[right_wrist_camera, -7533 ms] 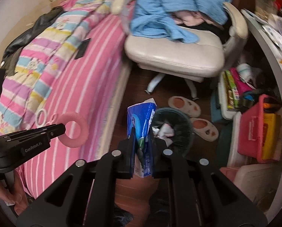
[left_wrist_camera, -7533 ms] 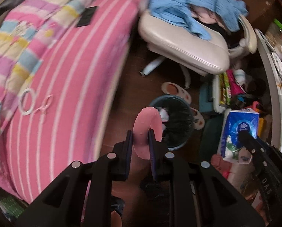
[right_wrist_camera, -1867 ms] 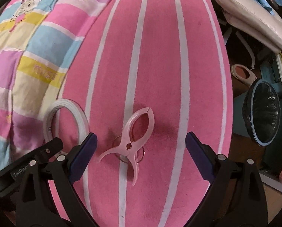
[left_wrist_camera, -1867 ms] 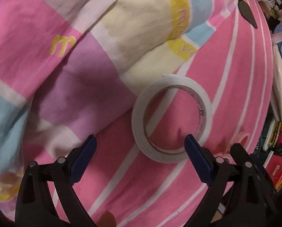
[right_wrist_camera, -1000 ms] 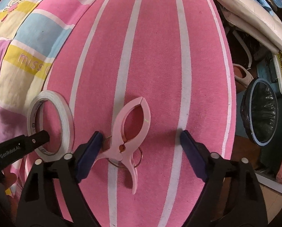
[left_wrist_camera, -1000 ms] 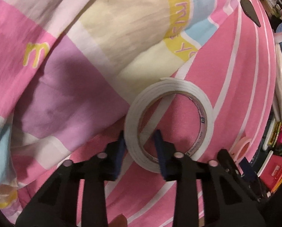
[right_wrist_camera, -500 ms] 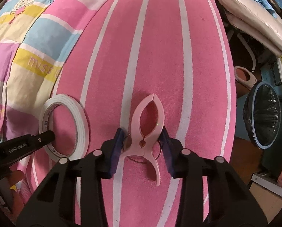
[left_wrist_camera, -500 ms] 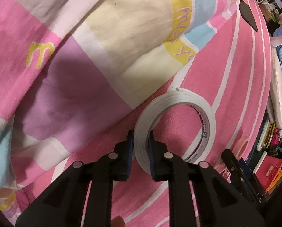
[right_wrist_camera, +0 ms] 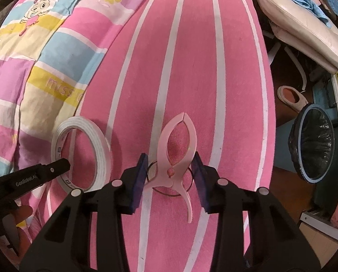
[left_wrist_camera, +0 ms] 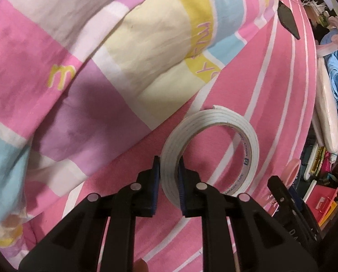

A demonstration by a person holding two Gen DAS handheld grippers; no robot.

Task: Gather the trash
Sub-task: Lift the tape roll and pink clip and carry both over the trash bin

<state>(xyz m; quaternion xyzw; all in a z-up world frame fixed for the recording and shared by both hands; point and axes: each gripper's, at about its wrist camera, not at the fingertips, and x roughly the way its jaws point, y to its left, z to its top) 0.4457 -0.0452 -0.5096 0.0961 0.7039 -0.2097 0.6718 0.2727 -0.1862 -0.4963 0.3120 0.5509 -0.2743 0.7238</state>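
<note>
- Both grippers, wide open approx 2 s ago, have since closed in on their items; trash bag and pink ring carried 7.5 s ago are gone from the jaws.
- L gripper [left_wrist_camera: 169, 174] is clamped on the near wall of the tape roll [left_wrist_camera: 248, 136]: one pad outside the ring, the other inside it.
- Tape roll stands tilted on the pink striped sheet [left_wrist_camera: 271, 68], just beside the edge of the patchwork quilt [left_wrist_camera: 101, 56].
- R gripper [right_wrist_camera: 170, 172] straddles the pink clip [right_wrist_camera: 178, 149], jaws narrowed to either side of it near the pivot; left pad looks to touch, but can't tell if the grip is firm.
- Clip lies flat on the sheet w/ a thin metal ring [right_wrist_camera: 162, 190] under it, handles toward the camera.
- In the R view, tape sits just left of the clip, L gripper's tip inside its hole.
- Bin [right_wrist_camera: 314, 142] w/ black liner stands on the floor right of the bed, well apart from both items, near a slipper [right_wrist_camera: 291, 97] and a chair [right_wrist_camera: 300, 27].
</note>
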